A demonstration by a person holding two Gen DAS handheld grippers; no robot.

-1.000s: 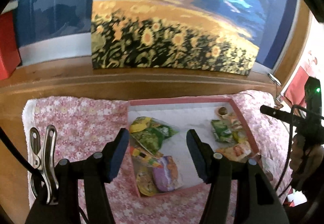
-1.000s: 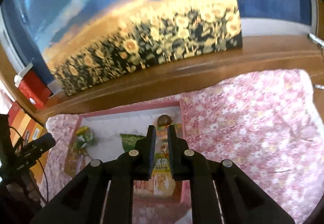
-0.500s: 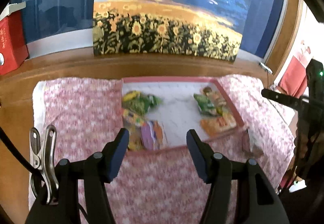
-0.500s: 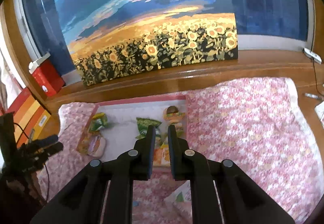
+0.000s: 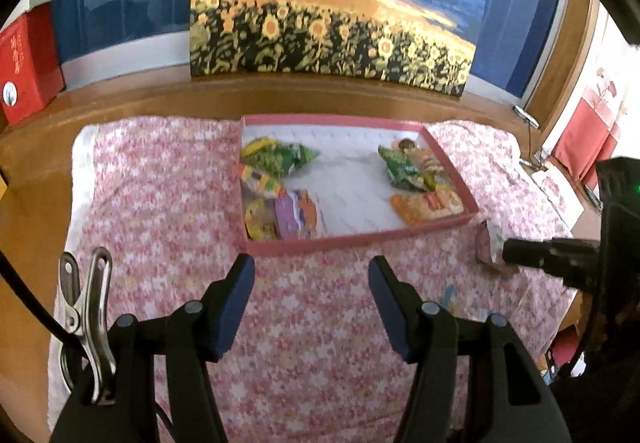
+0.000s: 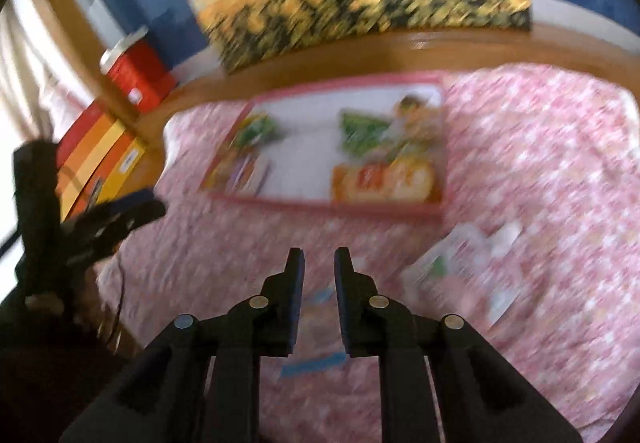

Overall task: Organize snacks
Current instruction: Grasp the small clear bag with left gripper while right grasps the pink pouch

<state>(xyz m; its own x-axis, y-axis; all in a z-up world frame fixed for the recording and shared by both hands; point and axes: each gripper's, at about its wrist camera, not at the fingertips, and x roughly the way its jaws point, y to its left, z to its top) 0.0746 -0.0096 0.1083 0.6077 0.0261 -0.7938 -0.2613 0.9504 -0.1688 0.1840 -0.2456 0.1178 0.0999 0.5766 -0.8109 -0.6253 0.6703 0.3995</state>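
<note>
A pink-rimmed tray [image 5: 352, 241] lies on the flowered cloth [image 5: 160, 203]. Green packs [image 5: 280, 157] and a purple pack [image 5: 296, 213] sit on its left side, and a green pack [image 5: 400, 171] and an orange pack [image 5: 430, 205] on its right. My left gripper [image 5: 311, 265] hangs open and empty over the cloth, short of the tray's near rim. My right gripper [image 6: 319, 255] has its jaws opening, a narrow gap with nothing in it. A whitish packet [image 6: 468, 263] lies loose on the cloth to its right. A blue-edged packet [image 6: 316, 323] lies under its fingers. The right wrist view is blurred.
A sunflower painting [image 5: 332, 31] leans on the wooden ledge [image 5: 160, 99] behind the cloth. A red box [image 5: 24, 63] stands at the far left. In the right wrist view, striped orange boxes [image 6: 100, 159] sit off the cloth's left edge.
Both grippers have drawn back from the tray, which now lies farther off in both views. The right gripper has swung and its jaws have parted slightly. Loose packets have come into sight.
</note>
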